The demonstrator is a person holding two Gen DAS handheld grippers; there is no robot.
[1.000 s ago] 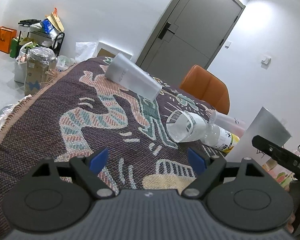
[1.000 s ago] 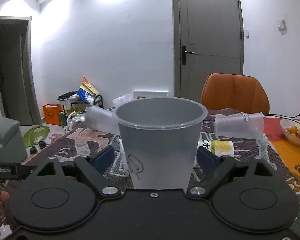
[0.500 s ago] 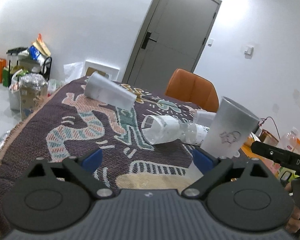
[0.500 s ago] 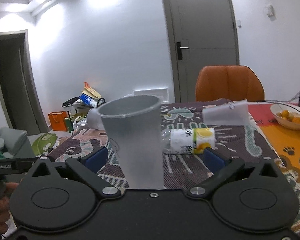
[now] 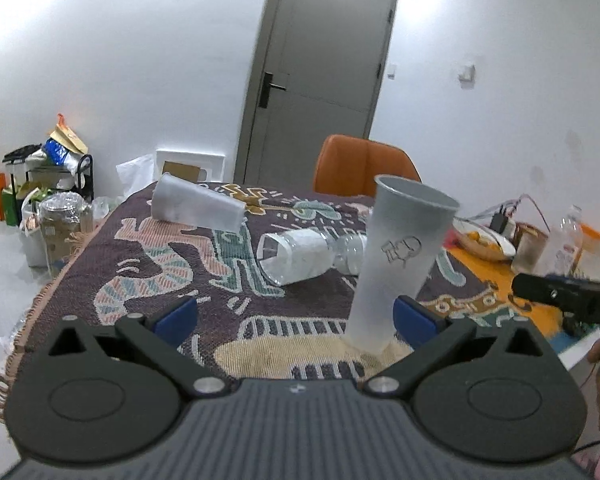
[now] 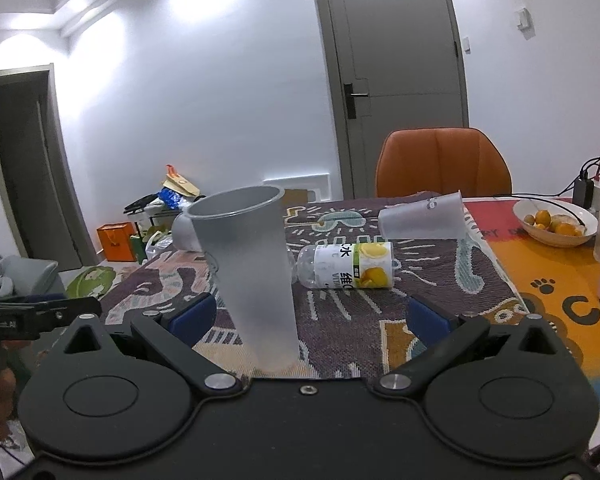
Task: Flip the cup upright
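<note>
A frosted, translucent plastic cup (image 5: 400, 264) with a tapered shape and a small printed drawing is seen standing mouth-up on the woven, patterned cloth (image 5: 148, 264) covering the worktop. The left gripper (image 5: 294, 316) is spread wide and empty, its blue-padded right finger just beside the cup's base. The right gripper (image 6: 308, 316) is likewise held wide, nothing grasped, the cup (image 6: 252, 276) standing between its fingers nearer the left one, apart from both. Behind the cup, a clear plastic bottle (image 6: 346, 266) with a lemon label lies on its side. Two more frosted cups (image 5: 196, 204) (image 6: 422, 220) are lying toppled further back. An orange chair (image 6: 444, 162) stands beyond the worktop.
</note>
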